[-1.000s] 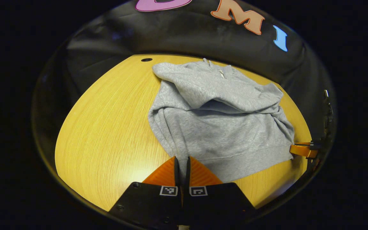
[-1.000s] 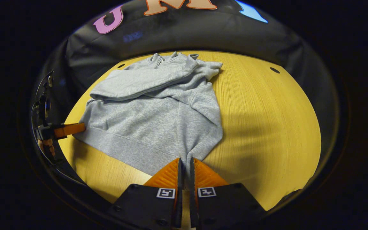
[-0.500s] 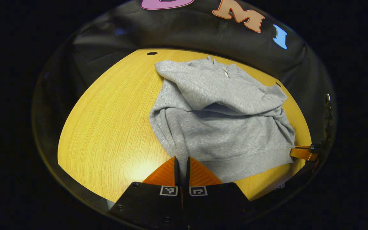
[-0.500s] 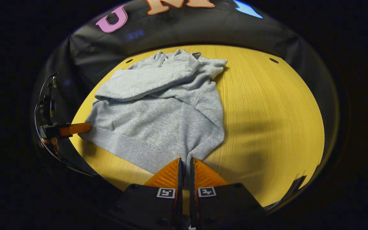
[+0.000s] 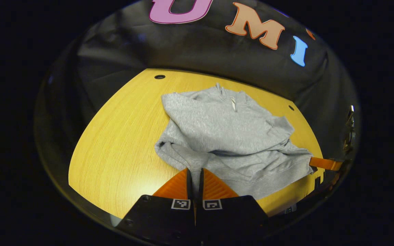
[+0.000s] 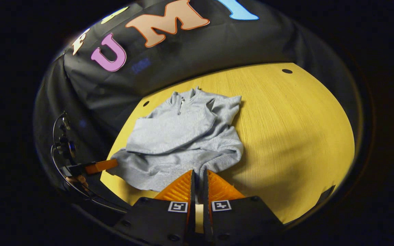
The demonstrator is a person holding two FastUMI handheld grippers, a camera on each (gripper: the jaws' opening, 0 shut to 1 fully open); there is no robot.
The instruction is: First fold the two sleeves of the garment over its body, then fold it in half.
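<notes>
Compared with the views a second earlier, the hem of the grey garment [image 5: 231, 136] had been raised off the table [image 5: 115, 136] and carried toward the collar: the lower body, previously lying flat and long, now appeared shortened and bunched, with the hem band hanging in a shallow curve between the two grippers. Both sleeves already lay folded across the chest, one over the other. In my judgement the sleeve step was complete and the fold in half was under way, roughly at its first third.

The left gripper [image 5: 194, 174] was closed narrow, its fingers pinching the hem corner on its own side. The right gripper [image 6: 198, 176] was likewise closed narrow on the opposite hem corner, with cloth gathered between its fingers. Each gripper was also visible at the edge of the other's view, at the garment's far corner.

The garment lay mid-table with its collar toward the booth wall, collar end resting on the table, hem end lifted.

Risk noted: the folded sleeves may slip if the hem is carried unevenly.
</notes>
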